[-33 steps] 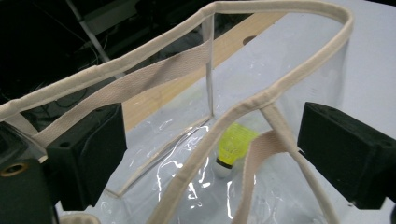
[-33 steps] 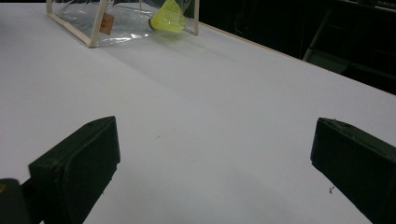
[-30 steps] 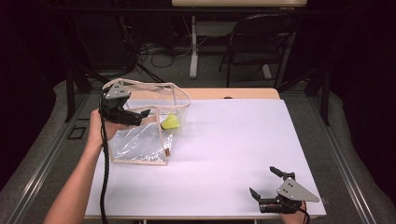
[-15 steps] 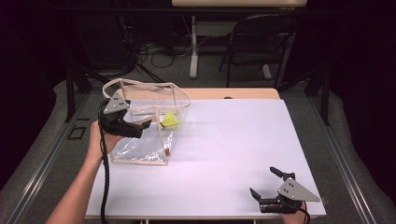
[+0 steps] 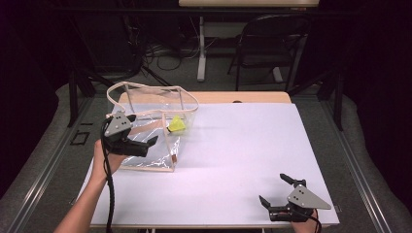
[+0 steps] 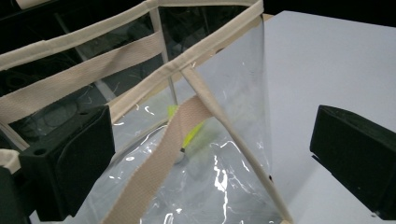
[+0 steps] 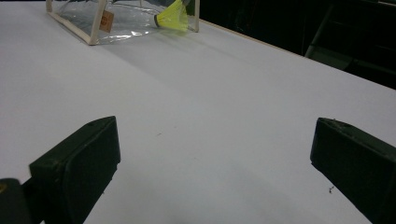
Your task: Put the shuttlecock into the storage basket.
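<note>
Item: clear plastic bag (image 5: 150, 131) with beige webbing trim, standing open-mouthed on the white table (image 5: 243, 160), directly ahead of the left gripper (image 5: 151, 142) and well apart from the right gripper (image 5: 273, 190). The bag's stiff walls hold its mouth open, presumably so things can be dropped in from above. Contents: one yellow shuttlecock (image 5: 177, 125), lying inside the bag at its far corner, beyond the left gripper's tips; in the left gripper view the shuttlecock (image 6: 191, 133) shows through the plastic, past a slack beige handle strap (image 6: 163, 158) that droops across the near wall between the jaws. Left gripper: jaws have just been opening and now stand wide apart, gripping nothing; the bag's near corner and strap lie in the gap between them but neither pad presses on either, which reads as a release with the shuttlecock left inside. Right gripper: jaws spread wide, empty, low over bare table at the near right corner, seemingly parked there so as to leave the working side free; from its own view the bag (image 7: 121, 18) and shuttlecock (image 7: 172, 19) sit far ahead and to its left. Surroundings: a dark chair (image 5: 272, 43) and loose cables (image 5: 165, 48) on the floor beyond the table's far edge.
</note>
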Demonstrator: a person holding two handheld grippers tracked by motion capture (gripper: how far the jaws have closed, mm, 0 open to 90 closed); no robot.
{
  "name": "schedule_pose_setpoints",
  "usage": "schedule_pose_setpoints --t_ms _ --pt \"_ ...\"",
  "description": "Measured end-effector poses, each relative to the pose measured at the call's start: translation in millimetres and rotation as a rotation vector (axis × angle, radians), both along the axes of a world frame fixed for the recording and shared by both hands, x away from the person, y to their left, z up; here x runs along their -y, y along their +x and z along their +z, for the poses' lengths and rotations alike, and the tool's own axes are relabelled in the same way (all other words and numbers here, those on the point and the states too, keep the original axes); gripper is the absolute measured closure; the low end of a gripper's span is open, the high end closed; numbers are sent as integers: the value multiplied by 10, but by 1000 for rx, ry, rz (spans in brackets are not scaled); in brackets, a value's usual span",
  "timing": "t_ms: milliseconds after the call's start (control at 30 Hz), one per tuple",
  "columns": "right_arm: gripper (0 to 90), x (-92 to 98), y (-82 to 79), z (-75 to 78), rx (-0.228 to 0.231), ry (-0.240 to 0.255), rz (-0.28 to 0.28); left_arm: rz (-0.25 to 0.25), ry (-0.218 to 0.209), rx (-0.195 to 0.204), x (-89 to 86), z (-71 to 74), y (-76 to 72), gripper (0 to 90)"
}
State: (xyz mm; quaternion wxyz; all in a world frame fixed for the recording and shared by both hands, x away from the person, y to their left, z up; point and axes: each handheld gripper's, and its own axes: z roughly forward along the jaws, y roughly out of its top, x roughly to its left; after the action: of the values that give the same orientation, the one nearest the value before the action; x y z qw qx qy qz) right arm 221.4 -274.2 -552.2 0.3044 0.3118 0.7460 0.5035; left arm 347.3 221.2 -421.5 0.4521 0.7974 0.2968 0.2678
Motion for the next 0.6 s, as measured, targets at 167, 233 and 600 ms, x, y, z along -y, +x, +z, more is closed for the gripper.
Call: schedule_pose_setpoints --t_ms 167,233,600 --pt "12 -8 -4 6 8 -3 0 -7 -31 15 5 -51 -114 0" --pt "12 -7 -7 9 9 -4 1 -14 -35 18 13 -83 -160 0" --pt "12 -19 -23 19 13 -8 2 -46 -45 -3 70 -292 -393 0"
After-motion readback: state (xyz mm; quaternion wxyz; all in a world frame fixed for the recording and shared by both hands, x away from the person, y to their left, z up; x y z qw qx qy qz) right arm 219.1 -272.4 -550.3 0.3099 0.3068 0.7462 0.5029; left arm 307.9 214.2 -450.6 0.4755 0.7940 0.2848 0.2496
